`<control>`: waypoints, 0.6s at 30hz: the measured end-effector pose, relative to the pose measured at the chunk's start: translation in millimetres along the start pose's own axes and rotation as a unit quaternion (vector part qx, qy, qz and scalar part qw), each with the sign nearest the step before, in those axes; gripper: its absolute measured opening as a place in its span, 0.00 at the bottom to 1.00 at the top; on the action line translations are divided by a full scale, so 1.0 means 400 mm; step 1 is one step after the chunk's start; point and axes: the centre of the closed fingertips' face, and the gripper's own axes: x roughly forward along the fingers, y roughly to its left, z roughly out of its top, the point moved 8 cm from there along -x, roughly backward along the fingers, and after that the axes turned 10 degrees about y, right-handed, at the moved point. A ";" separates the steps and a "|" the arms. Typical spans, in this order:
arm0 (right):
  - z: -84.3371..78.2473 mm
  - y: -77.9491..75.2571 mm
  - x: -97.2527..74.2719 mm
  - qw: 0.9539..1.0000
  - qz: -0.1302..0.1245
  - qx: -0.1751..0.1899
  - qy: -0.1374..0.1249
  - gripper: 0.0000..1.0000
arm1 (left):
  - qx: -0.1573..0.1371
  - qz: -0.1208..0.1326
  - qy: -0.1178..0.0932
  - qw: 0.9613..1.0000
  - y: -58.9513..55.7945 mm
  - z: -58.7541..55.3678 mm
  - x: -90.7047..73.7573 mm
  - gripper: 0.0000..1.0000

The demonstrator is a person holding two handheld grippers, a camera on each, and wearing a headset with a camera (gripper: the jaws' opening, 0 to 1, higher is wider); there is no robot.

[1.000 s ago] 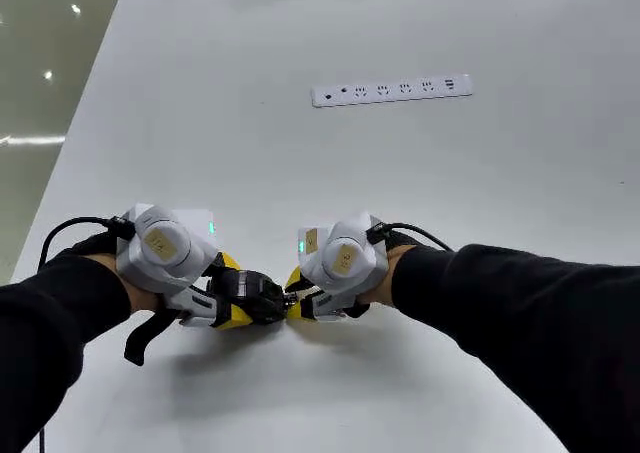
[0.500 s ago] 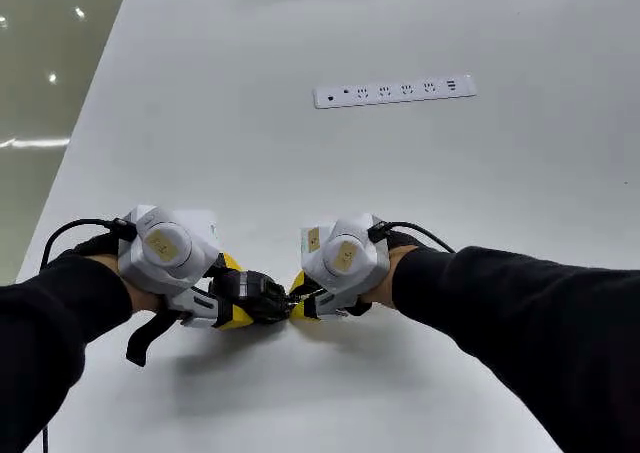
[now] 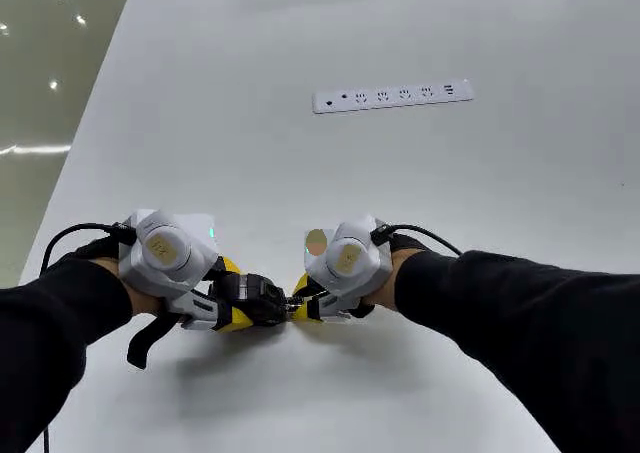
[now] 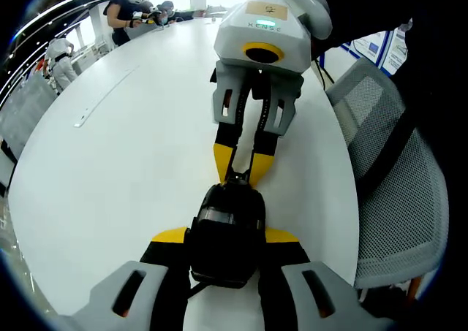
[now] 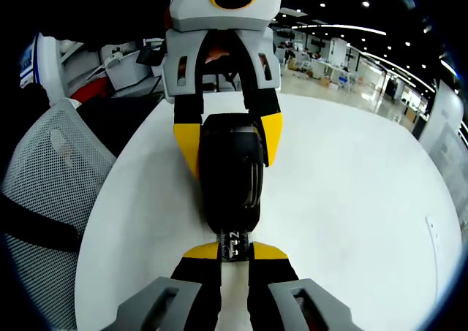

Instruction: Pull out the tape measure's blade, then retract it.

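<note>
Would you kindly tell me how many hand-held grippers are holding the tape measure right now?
2. The left hand-held gripper clamps the black tape measure by its case; the right hand-held gripper, facing it, pinches the blade tip at the case's mouth.

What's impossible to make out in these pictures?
- Right gripper view: markings on the blade, blurred, partly covered by the right gripper.
- Left gripper view: the sides of the tape measure, covered by the left gripper.
- Head view: how far the blade is out, hidden between both grippers.
- Head view: the switch on the power strip, too small.
</note>
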 end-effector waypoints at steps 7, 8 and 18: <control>-0.003 0.000 -0.001 1.000 -0.003 0.000 -0.001 0.09 | 0.002 0.002 0.001 1.000 -0.001 0.001 0.000 0.29; -0.004 0.001 -0.002 1.000 -0.003 0.002 -0.001 0.09 | 0.002 0.002 0.001 1.000 -0.001 0.000 0.001 0.29; -0.023 0.002 -0.012 1.000 -0.002 0.014 0.001 0.09 | 0.004 0.001 -0.001 1.000 0.000 0.000 0.003 0.29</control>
